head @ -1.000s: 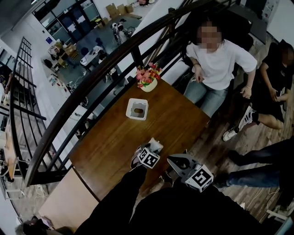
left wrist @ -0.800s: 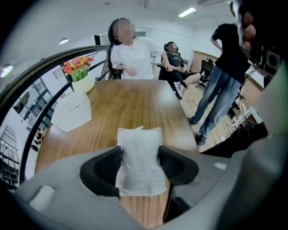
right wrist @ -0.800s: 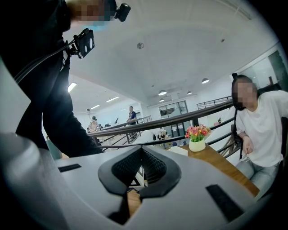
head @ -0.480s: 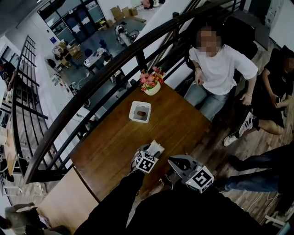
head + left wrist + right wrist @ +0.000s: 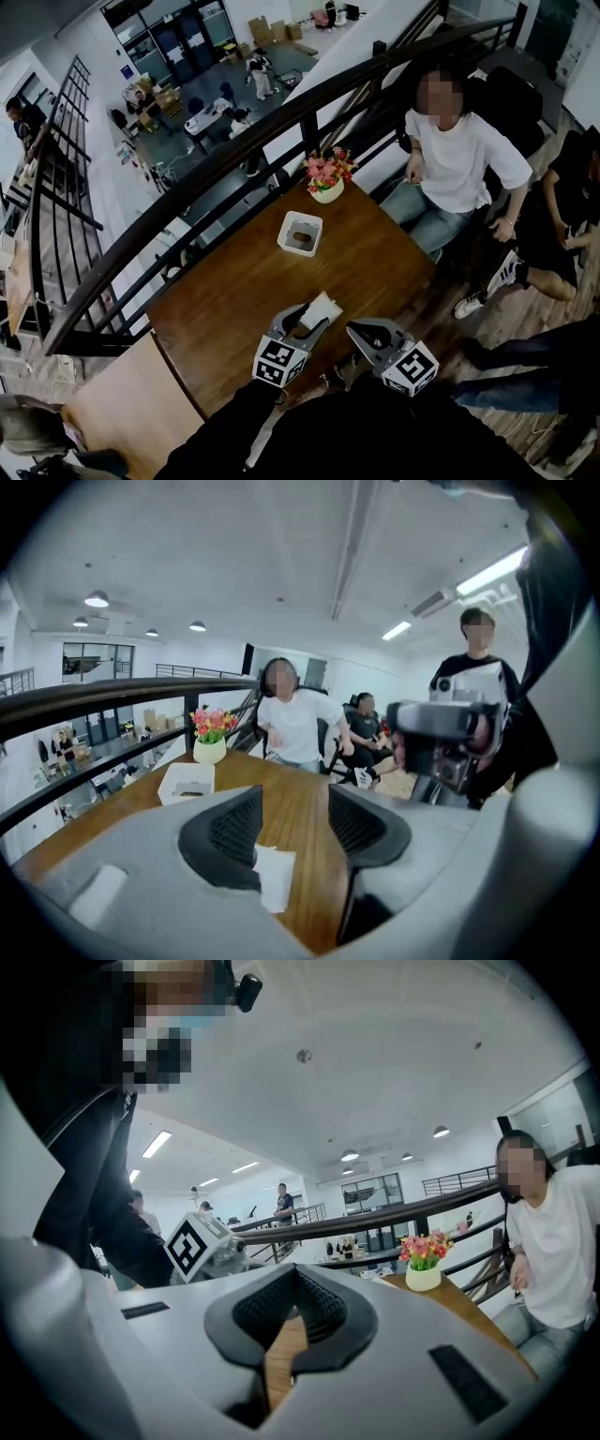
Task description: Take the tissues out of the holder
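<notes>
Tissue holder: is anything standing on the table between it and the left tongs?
Nothing visible. Only bare table lies between the open left tongs and the tissue holder. One loose tissue lies close by the tongs; the flower pot stands beyond the holder.

Table was brown, with wood grain; holder and tissue were white. Flowers were pink and red, pot cream. Left gripper and right gripper were grey, with black pads and black-and-white square markers.
</notes>
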`<state>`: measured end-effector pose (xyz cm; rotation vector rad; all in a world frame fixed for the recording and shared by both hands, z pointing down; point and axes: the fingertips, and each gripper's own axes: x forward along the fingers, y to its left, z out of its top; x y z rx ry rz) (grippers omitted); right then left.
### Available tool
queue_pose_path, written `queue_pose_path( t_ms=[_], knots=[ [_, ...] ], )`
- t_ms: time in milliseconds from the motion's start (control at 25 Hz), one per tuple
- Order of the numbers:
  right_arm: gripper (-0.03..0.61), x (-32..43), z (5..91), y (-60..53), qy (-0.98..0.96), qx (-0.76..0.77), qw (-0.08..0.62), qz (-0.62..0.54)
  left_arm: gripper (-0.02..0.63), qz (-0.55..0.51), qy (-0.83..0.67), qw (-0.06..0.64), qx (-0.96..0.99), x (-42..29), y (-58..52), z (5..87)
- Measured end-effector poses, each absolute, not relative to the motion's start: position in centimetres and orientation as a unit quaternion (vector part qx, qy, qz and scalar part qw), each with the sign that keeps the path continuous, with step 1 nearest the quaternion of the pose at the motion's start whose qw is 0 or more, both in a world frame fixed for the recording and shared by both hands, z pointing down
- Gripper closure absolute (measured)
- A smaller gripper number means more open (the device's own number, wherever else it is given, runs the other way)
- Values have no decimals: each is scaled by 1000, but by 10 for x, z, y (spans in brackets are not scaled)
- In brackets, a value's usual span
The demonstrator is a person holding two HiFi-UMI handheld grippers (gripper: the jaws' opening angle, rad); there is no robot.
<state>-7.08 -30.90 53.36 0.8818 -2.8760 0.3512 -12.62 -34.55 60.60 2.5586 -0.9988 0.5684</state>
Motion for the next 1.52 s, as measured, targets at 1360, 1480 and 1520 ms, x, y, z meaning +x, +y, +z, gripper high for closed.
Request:
queue_pose_path(
  t_ms=[1360,1480,1520],
  knots=[
    [574,-119,494,-309,-969,225,38,89,603,46,-404,85,910,-154,-300,494],
    [574,-119,497,-308,-969,226,42,91,603,45,-405,86,909,-156,-301,494],
    [574,-119,497,-308,-970,224,42,88,603,45,-406,86,909,-157,-300,494]
  ],
)
